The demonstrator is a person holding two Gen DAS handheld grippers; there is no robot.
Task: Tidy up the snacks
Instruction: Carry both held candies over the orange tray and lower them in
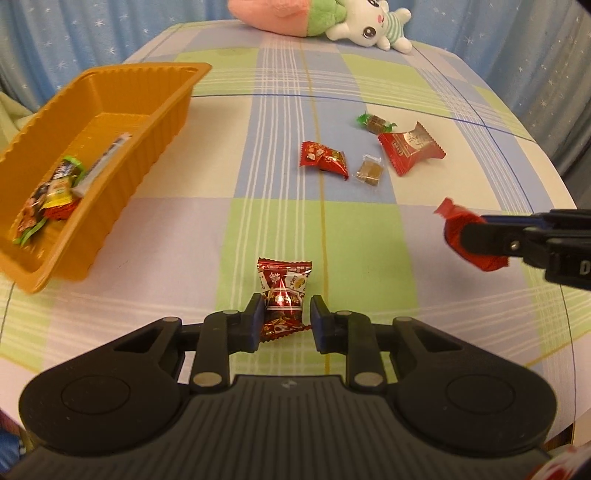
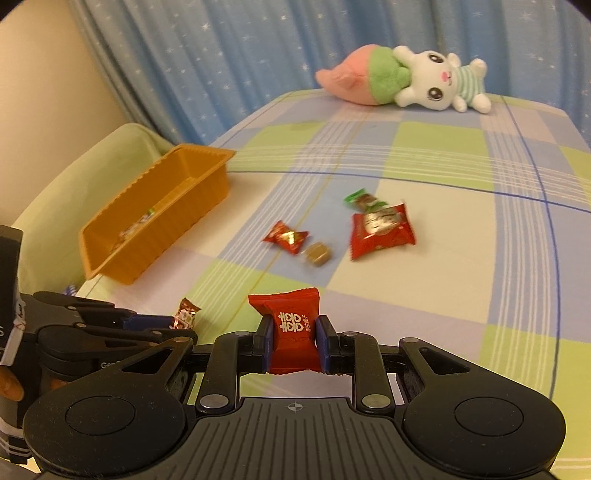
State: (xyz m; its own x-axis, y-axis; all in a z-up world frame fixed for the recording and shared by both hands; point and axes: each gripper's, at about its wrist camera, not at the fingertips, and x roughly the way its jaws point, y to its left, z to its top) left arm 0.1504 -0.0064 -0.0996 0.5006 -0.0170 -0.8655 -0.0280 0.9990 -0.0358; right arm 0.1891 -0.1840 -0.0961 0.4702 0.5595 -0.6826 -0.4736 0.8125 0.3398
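Left wrist view, nearest: left gripper (image 1: 284, 319) over the checked tablecloth (image 1: 184, 229). A dark red patterned candy (image 1: 282, 295) stands between its blue pads. The left pad touches the wrapper; a narrow gap shows at the right pad. Jaws narrow, not fully closed on it, so no firm pinch can be confirmed.

Right wrist view, nearest: right gripper (image 2: 293, 341) is clamped on a plain red candy (image 2: 293, 325) with white characters, both pads pressing the wrapper's sides, the wrapper's top edge flaring above the fingers.

Cross-check between views. The left view shows the right gripper from the side at the right edge, with the red candy sticking out of its tip, clear of the cloth. The right view shows the left gripper low at the left, and only one end of the patterned candy past its fingers. Only the left view looks down into the orange tray (image 1: 155, 122): several wrapped snacks lie heaped at its near end, including a long pale stick pack (image 1: 101, 164). In the right view the tray's contents are blurred and mostly hidden by its wall.

Mid-table, loose on the cloth: a small red packet (image 1: 325, 158), just beside it a clear-wrapped brown sweet (image 1: 369, 171), then a larger red packet (image 1: 410, 149), and behind that a green-ended brown candy (image 1: 375, 123).

Far edge: a plush rabbit (image 1: 373, 26) lying on its side against a pink and green cushion (image 1: 273, 14). Blue starred curtain (image 2: 221, 66) behind.
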